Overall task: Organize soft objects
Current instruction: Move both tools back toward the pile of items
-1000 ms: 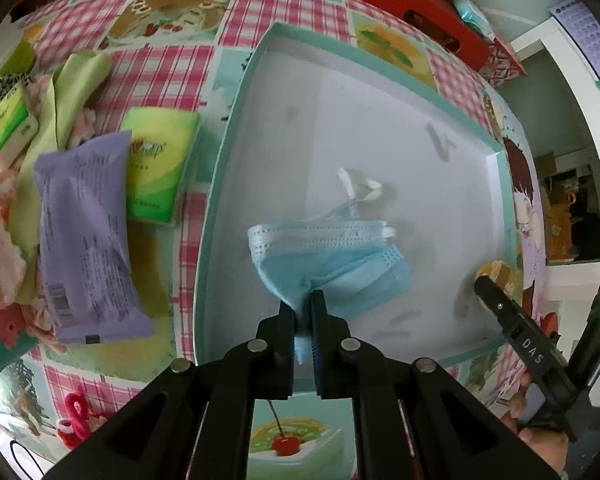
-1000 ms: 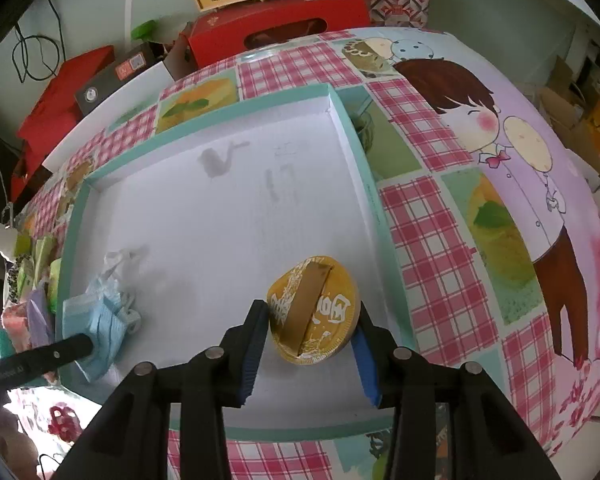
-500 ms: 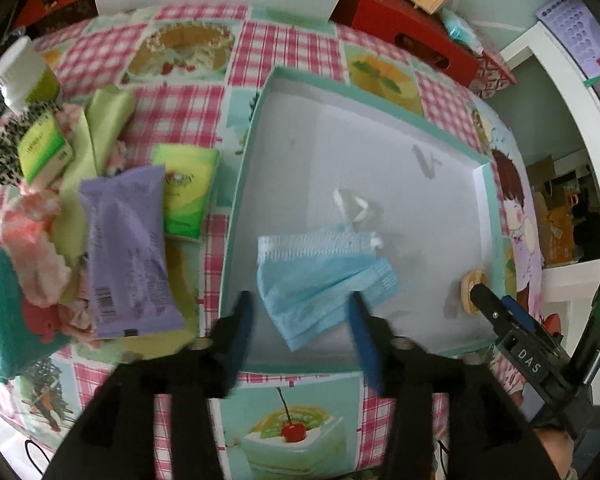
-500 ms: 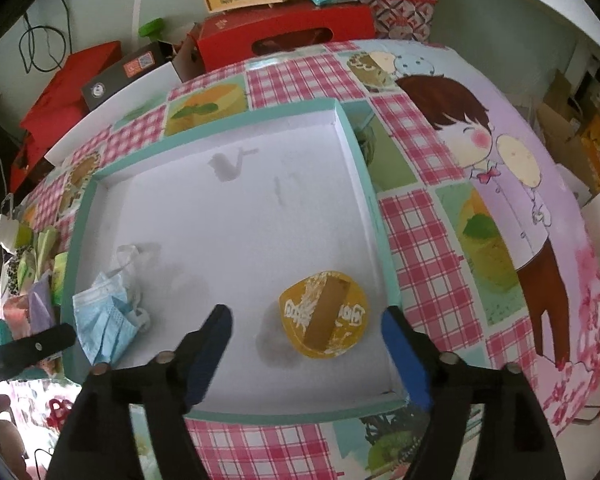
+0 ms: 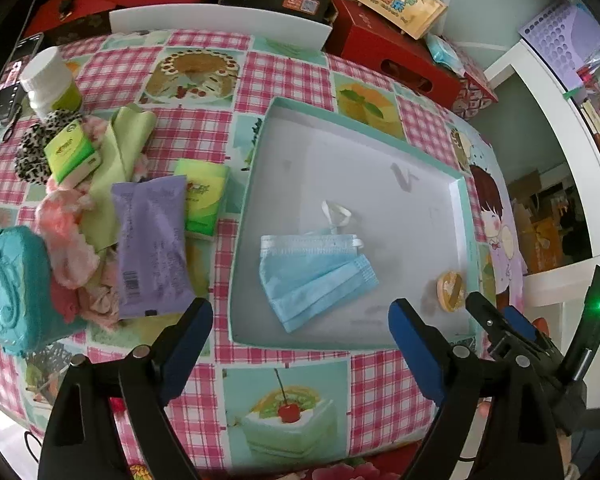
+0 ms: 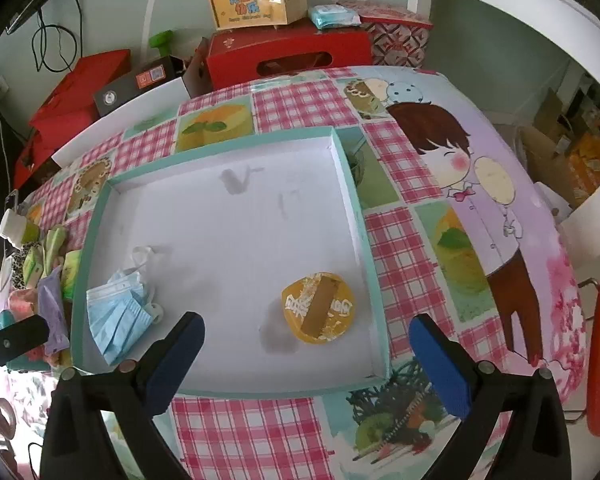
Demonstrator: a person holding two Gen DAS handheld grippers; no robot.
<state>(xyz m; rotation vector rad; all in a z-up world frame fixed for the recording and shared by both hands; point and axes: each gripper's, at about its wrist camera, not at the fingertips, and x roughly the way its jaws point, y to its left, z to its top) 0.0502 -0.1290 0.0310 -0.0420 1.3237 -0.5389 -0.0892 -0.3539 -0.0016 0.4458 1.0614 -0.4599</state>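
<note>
Left wrist view: both grippers had just let go over the tray.
The left gripper point(image 5: 300, 320) and the right gripper point(image 6: 306, 344) had just been opening and stood wide, nothing between them; the blue mask point(image 5: 312, 272) lay lower centre in the tray point(image 5: 240, 240), the yellow pouch point(image 6: 319, 308) lower right, more soft things waiting at frame left.

Your left gripper point(image 6: 12, 338) cut off by the right view's edge, pile of soft things point(image 6: 40, 280) squeezed small at that rim, print on your purple packet point(image 5: 150, 240) too small to read
</note>
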